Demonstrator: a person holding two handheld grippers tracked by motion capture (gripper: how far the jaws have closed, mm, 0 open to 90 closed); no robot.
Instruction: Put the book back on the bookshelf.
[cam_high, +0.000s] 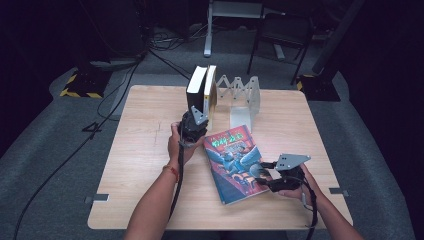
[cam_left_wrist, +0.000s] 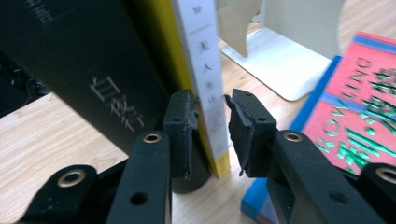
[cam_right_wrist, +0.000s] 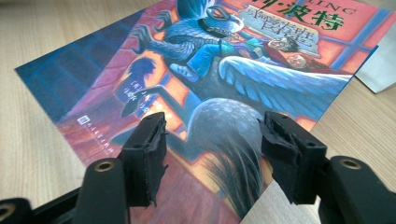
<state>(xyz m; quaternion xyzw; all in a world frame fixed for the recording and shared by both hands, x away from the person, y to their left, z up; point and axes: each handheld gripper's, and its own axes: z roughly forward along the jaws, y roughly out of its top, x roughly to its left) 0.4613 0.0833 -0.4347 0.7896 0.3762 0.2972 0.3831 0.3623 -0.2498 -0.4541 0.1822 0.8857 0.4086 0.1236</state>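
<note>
The left gripper (cam_left_wrist: 211, 130) has its jaws around the lower edge of a thin yellow book (cam_left_wrist: 205, 84). The left pad (cam_left_wrist: 180, 135) lies against the book, but a small gap remains at the right pad, so I judge the jaws spread and not yet pinching. This book stands upright beside a thick black book (cam_high: 195, 90), both at the left end of a folding metal bookstand (cam_high: 245, 100).

The right gripper (cam_right_wrist: 210, 158) hovers with spread jaws over the near edge of a colourful book (cam_high: 234, 162), which lies flat on the table between the two hands.

To do the step well, I think the left hand should keep the standing books upright and steady, while the right jaws go lower and take the flat book at its edge, not on the cover.

The wooden table (cam_high: 145, 150) stands on grey carpet (cam_high: 50, 150). The room behind is dark, with cables (cam_high: 165, 42) and a chair (cam_high: 282, 35).
</note>
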